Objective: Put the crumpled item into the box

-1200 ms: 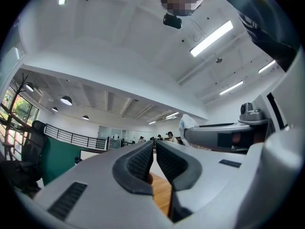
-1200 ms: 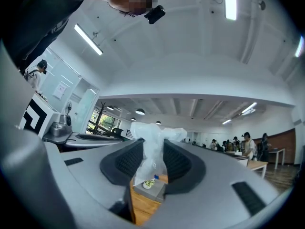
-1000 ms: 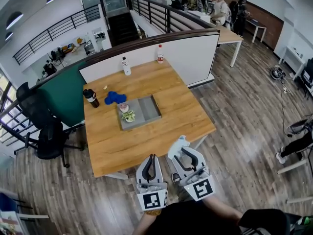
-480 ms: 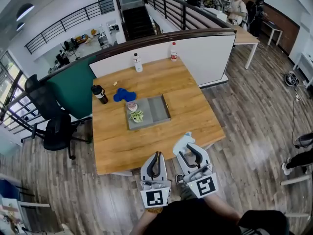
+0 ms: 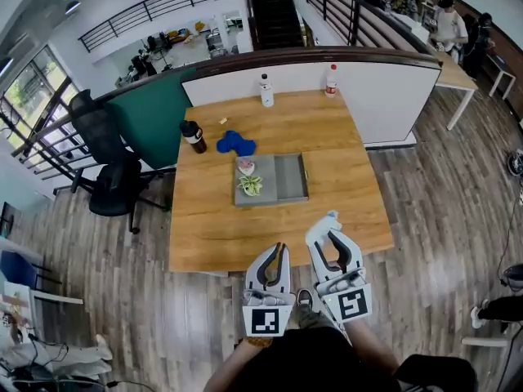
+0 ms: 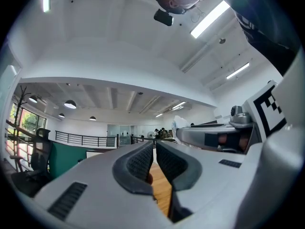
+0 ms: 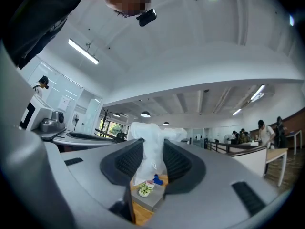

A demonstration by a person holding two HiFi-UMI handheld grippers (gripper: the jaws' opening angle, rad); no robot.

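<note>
Bright, even indoor light fills all three views. Daylight enters through the windows (image 5: 29,117) at the head view's left and lays a pale sheen on the wooden floor (image 5: 188,309). The table (image 5: 204,235) casts only a faint, soft shadow. Ceiling strip lights (image 6: 209,19) burn out to pure white in both gripper views. Wide-angle distortion bows the railing (image 5: 155,11) and the walls, and the gripper views end in a dark round border. The white crumpled item (image 7: 150,149), close to the lens, looks soft and washed out.
</note>
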